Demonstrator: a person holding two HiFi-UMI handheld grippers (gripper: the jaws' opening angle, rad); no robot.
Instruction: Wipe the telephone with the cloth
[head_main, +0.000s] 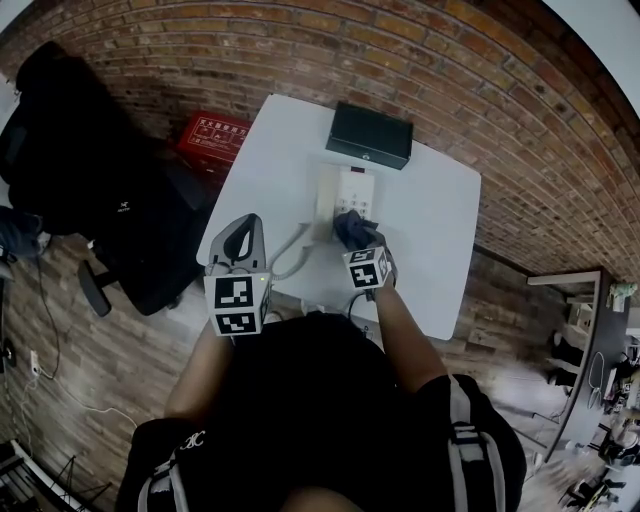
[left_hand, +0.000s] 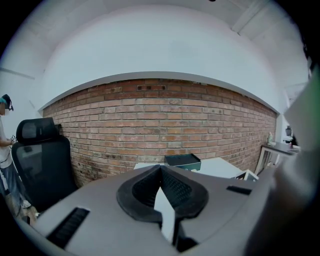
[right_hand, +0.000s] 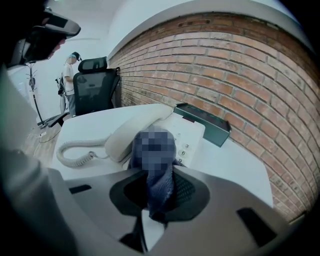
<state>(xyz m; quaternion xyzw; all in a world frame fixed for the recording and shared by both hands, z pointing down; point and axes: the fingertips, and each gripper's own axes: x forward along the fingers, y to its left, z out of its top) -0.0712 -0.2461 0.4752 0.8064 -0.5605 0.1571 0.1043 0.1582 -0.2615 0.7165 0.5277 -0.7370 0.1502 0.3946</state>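
Right gripper (right_hand: 155, 200): clenched on the cloth (head_main: 349, 227), at the telephone (head_main: 352, 190). Left gripper (left_hand: 160, 170): closed, empty. Risk, we judge: wiping pressure slides the unbraced telephone or unseats its handset (right_hand: 131, 134).

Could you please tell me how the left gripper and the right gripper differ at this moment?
The left gripper is shut on nothing; the right gripper is shut on the dark cloth. The left gripper hovers at the table's left edge, clear of the telephone; the right gripper holds the cloth over it. Both point toward the brick wall.
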